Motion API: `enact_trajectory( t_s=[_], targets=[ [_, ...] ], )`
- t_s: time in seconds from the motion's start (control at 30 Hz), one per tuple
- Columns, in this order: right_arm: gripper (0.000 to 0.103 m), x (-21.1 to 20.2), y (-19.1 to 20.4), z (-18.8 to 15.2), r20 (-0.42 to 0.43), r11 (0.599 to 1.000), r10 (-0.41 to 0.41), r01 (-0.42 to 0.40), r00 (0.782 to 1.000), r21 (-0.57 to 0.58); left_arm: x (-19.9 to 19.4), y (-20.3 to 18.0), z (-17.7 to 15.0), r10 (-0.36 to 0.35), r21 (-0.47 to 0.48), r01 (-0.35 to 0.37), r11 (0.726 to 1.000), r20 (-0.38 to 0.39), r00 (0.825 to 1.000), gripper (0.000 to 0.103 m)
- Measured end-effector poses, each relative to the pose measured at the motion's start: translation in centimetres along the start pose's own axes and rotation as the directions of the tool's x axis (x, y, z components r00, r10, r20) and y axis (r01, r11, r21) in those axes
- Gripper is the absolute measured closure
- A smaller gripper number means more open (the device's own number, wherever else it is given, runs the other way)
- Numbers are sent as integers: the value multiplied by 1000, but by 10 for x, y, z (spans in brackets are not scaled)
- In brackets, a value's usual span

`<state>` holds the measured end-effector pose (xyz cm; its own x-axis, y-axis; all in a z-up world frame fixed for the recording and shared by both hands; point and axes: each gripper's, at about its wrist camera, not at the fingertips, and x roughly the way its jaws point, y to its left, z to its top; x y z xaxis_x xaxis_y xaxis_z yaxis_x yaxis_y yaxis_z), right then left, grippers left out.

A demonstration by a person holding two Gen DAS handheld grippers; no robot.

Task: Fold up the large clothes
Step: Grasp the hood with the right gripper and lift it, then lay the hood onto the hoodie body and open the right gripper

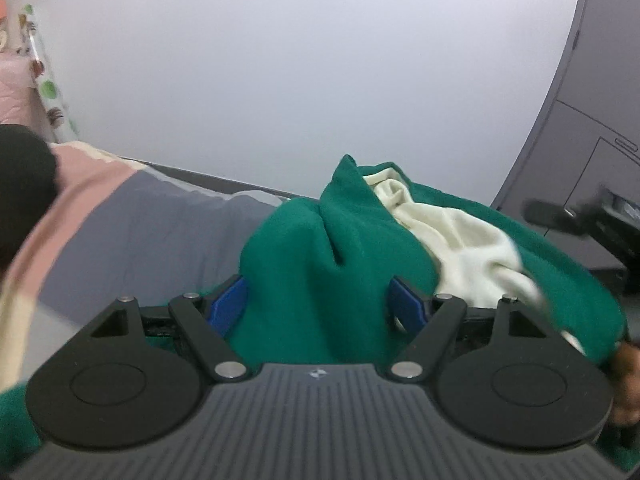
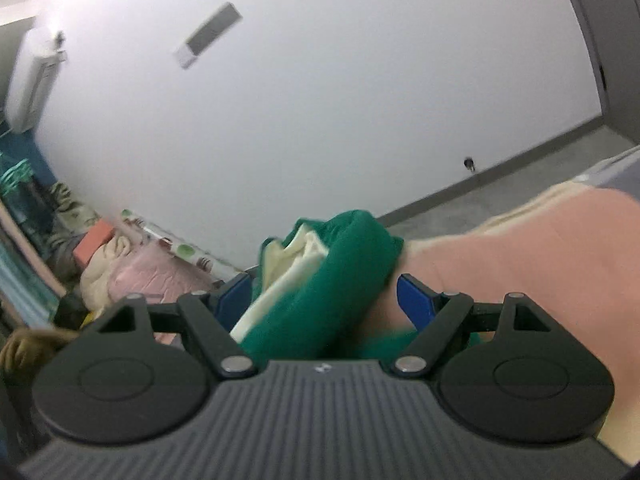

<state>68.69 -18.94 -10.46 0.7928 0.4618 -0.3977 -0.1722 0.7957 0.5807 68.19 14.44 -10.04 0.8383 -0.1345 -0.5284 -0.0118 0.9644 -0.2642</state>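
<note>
the left claw stands spread, a bunched fold of the green garment filling the gap between its blue pads; whether they press it is unclear. the right claw is spread too, around a green roll with cream lining. the garment lies heaped on the bed, toward its far edge by the wall.

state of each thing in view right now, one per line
green garment: bunched in a heap, cream lining showing
left hand-held gripper: jaws wide, green cloth between its blue pads
right hand-held gripper: jaws wide, rolled cloth between them
bed cover: spread flat
</note>
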Motion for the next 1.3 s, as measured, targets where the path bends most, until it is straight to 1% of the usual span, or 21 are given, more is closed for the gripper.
enact_trajectory(
  t_s=[0.03, 0.1, 0.13, 0.2, 0.23, 0.27, 0.3, 0.4, 0.47, 0.53, 0.6, 0.73, 0.77, 0.83, 0.9, 0.97, 1.03, 1.1, 1.23, 1.3],
  targets=[
    [22, 14, -2, 3, -8, 1000, -9, 9, 1000, 8, 7, 2, 2, -4, 6, 4, 1000, -4, 1000, 22],
    [23, 40, -6, 7, -29, 998, -63, 64, 998, 14, 19, 4, 3, -3, 9, 3, 1000, -12, 1000, 22],
    [22, 49, -10, 8, -39, 997, -76, 77, 996, 26, 22, 5, 2, -4, 9, 4, 1000, -18, 1000, 21],
    [21, 64, -14, 8, -58, 996, -80, 83, 995, 44, 27, 5, -2, -8, 20, 8, 1000, -28, 1000, 21],
    [23, 70, -14, 7, -72, 995, -88, 90, 994, 32, 28, 5, -3, -10, 26, 11, 1000, -30, 999, 21],
    [28, 76, -12, 5, -87, 995, -94, 95, 992, 9, 30, 6, -2, -12, 28, 13, 1000, -35, 999, 21],
    [30, 78, -9, 2, -103, 996, -89, 88, 991, -12, 31, 6, 0, -14, 29, 15, 999, -45, 999, 21],
    [50, 87, 0, 3, -160, 998, -55, 48, 986, -51, 34, 4, 6, -14, 38, 17, 999, -72, 997, 21],
    [72, 87, 7, 4, -181, 995, -64, 48, 981, -89, 34, 3, 10, -11, 40, 14, 999, -90, 996, 21],
    [83, 80, 19, 5, -170, 987, -71, 45, 983, -153, 38, 1, 16, -3, 41, 8, 999, -103, 995, 21],
    [86, 72, 29, 7, -148, 978, -68, 36, 987, -205, 35, -1, 19, 6, 41, -2, 999, -111, 994, 21],
    [88, 40, 49, 16, -97, 961, -32, 4, 995, -277, 23, -6, 29, 18, 29, -14, 999, -119, 993, 21],
    [88, 29, 56, 19, -79, 956, -12, -12, 997, -293, 27, -11, 33, 17, 32, -14, 999, -114, 993, 21],
    [88, 10, 66, 27, -42, 950, 27, -39, 999, -311, 13, -11, 39, 20, 45, -16, 999, -91, 996, 21],
    [88, -16, 77, 33, 8, 941, 104, -96, 995, -324, -5, -12, 46, 30, 59, -28, 998, -42, 999, 21],
    [88, -44, 86, 36, 57, 933, 180, -152, 982, -327, -27, -9, 52, 41, 47, -42, 998, 3, 999, 21],
    [88, -77, 97, 36, 84, 918, 248, -206, 965, -340, -52, -5, 59, 46, 24, -46, 999, 29, 999, 21],
    [89, -109, 110, 29, 95, 896, 294, -240, 951, -374, -83, -4, 63, 52, 14, -53, 998, 59, 997, 21],
    [89, -182, 132, 4, 95, 848, 347, -269, 933, -457, -162, -9, 65, 48, 4, -49, 999, 142, 989, 21],
    [90, -216, 140, -12, 87, 829, 353, -268, 932, -491, -209, -8, 57, 40, -8, -40, 999, 167, 985, 21]
  ],
)
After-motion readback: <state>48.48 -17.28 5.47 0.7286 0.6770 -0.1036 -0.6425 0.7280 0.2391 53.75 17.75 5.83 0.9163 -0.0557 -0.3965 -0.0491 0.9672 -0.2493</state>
